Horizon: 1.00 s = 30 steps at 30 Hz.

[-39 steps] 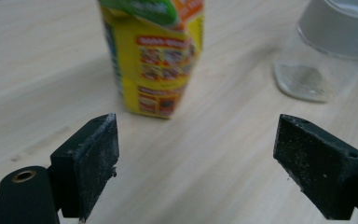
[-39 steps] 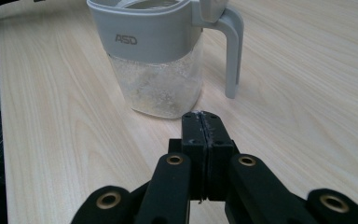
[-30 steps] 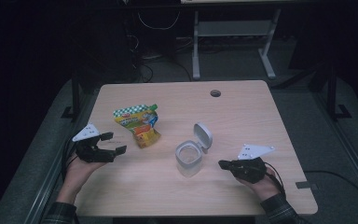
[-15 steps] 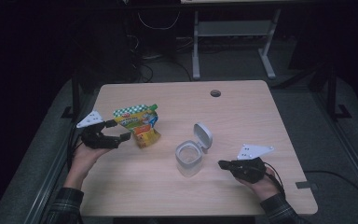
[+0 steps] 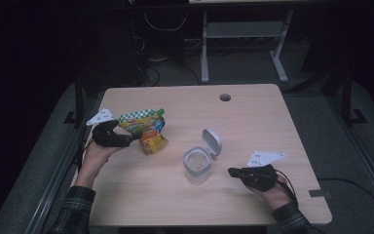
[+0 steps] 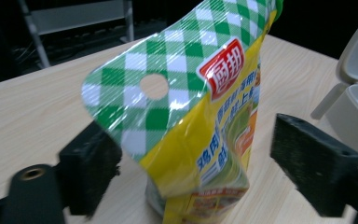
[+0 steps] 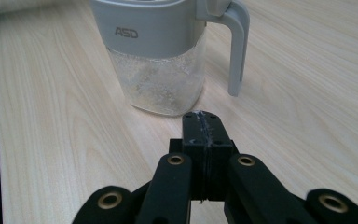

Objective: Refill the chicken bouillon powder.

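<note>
A green-checked and yellow stand-up pouch (image 5: 143, 129) (image 6: 200, 116) stands on the left part of the wooden table (image 5: 253, 122). My left gripper (image 5: 134, 138) (image 6: 203, 170) is open, one jaw on each side of the pouch's lower half, with a gap still showing on the right side. A clear jar with a grey collar (image 5: 197, 165) (image 7: 154, 60) stands mid-table, and its flip lid (image 5: 212, 141) is raised. My right gripper (image 5: 233, 171) (image 7: 201, 128) rests low just right of the jar, shut with nothing in it and pointing at the jar.
A round cable hole (image 5: 225, 97) lies near the table's far edge. A metal frame (image 5: 243, 34) and cables stand on the dark floor beyond. The jar's open lid leans toward the right side.
My left gripper has moved forward and right from the table's left edge, so its open jaws now straddle the pouch. The right gripper and the jar have stayed put.
</note>
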{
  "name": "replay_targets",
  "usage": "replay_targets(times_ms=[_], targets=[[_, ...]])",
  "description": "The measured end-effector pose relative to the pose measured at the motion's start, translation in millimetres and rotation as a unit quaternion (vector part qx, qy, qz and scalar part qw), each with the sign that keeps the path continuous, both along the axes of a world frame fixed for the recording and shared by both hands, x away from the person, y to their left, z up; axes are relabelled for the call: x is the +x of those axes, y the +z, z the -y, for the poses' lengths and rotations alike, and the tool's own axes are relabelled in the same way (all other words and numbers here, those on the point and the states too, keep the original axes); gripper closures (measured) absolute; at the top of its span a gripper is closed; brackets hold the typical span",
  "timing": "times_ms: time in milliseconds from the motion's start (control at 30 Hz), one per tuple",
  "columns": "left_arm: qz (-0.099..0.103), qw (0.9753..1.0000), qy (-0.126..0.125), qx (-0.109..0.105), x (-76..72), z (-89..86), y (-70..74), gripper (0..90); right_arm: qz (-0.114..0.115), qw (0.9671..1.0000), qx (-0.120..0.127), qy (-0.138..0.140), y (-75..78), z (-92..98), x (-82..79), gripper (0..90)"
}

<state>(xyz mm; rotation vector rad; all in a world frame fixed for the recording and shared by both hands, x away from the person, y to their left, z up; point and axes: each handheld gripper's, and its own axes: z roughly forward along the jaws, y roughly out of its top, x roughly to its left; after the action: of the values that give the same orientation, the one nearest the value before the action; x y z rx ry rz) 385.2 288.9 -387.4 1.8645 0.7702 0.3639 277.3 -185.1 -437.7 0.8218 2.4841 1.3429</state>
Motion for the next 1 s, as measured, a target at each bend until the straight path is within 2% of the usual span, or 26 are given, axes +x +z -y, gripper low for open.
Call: replay_targets(times_ms=[200,267,433,567,667,900,1000], targets=[[0.01,0.9998,-0.019,0.004,-2.5,1.6,-2.9,43.0,0.0,1.0,0.001,-0.001,0.0,0.8,0.4,89.2],[0.019,0.9996,-0.019,0.011,-3.8,1.5,-2.8,49.9,0.0,1.0,-0.001,0.001,-0.4,0.3,0.5,89.2],[0.021,0.999,-0.038,-0.001,-6.4,2.9,-1.2,71.2,0.0,1.0,-0.001,0.001,-0.7,0.2,0.4,89.3],[0.02,0.999,-0.04,-0.006,-7.4,2.1,-1.7,85.4,0.001,1.0,0.0,0.0,-0.6,0.4,0.3,89.3],[0.023,0.9989,-0.041,-0.007,-7.6,1.4,-2.0,88.5,0.001,1.0,-0.001,0.0,-0.7,0.4,0.2,89.5],[0.024,0.999,-0.036,-0.002,-7.5,3.5,-0.7,89.4,0.001,1.0,-0.002,-0.005,0.2,2.1,-0.4,89.5],[0.024,0.9991,-0.035,0.006,-6.9,5.6,2.5,89.8,0.005,1.0,-0.002,-0.006,0.9,2.7,-0.7,89.6]])
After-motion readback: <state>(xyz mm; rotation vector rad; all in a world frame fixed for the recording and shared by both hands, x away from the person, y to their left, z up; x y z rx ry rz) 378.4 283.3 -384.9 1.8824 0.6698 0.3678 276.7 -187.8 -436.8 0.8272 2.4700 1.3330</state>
